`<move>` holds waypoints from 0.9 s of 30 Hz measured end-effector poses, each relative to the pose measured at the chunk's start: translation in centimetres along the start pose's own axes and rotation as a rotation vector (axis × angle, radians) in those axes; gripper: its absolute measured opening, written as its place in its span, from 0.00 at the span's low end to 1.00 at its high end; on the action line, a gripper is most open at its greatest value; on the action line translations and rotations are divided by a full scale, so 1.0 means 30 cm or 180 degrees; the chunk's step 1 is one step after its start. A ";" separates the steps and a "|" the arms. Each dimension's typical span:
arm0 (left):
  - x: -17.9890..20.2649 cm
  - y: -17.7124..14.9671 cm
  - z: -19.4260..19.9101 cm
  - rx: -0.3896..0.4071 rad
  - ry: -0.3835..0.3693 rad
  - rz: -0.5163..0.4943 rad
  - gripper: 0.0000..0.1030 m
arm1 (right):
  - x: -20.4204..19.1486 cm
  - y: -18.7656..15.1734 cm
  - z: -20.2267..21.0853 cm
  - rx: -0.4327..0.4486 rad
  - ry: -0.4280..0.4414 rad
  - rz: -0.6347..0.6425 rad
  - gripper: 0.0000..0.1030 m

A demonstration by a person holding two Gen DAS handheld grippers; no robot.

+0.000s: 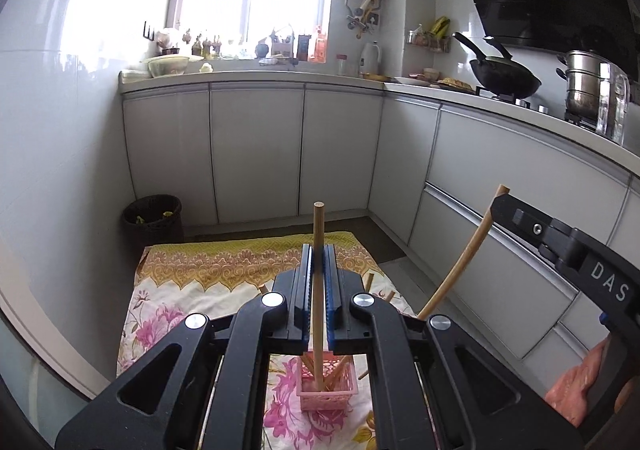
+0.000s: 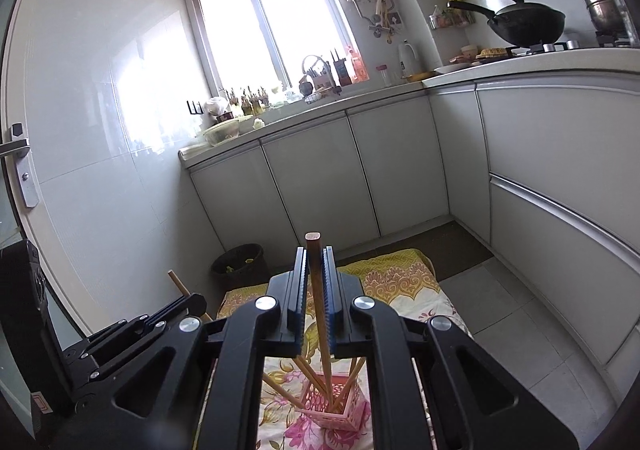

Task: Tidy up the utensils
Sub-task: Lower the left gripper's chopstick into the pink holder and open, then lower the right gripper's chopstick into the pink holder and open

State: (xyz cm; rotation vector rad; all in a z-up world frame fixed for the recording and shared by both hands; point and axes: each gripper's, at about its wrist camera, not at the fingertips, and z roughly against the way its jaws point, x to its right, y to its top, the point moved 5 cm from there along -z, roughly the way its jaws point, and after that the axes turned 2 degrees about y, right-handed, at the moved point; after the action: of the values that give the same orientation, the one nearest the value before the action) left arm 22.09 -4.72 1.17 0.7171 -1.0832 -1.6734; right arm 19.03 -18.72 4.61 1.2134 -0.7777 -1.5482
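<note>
Your left tongs [image 1: 319,282] are clenched on a pale chopstick [image 1: 318,226] that stands upright, its lower end down inside the pink basket [image 1: 328,390]. Your right tongs [image 2: 316,282] are clenched on a darker chopstick [image 2: 320,290], its lower end also in the pink basket, among other chopsticks leaning there. The basket sits on the floral cloth [image 1: 224,278] spread on the kitchen floor, toward the cloth's near edge.

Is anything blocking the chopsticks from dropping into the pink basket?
Nothing visible blocks them. The left tool holds one chopstick whose tip is already inside the pink basket. The right tool's chopstick also reaches into it, among other chopsticks.
</note>
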 end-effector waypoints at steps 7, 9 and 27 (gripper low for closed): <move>-0.035 -0.105 -0.169 -0.0303 0.0031 0.0041 0.05 | 0.030 -0.058 -0.123 -0.0117 -0.0017 -0.0040 0.08; -0.038 -0.134 -0.193 -0.0395 0.0029 0.0012 0.07 | 0.040 -0.078 -0.148 -0.0151 -0.0002 -0.0081 0.08; -0.089 -0.038 -0.045 -0.0036 0.0163 0.0200 0.50 | 0.049 -0.183 -0.239 -0.0363 -0.0053 -0.0174 0.08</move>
State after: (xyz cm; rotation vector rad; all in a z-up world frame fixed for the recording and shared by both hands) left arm 23.69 -2.50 -0.51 0.7081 -1.0490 -1.5986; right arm 24.15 -17.79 -2.91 1.1478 -0.6626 -1.6265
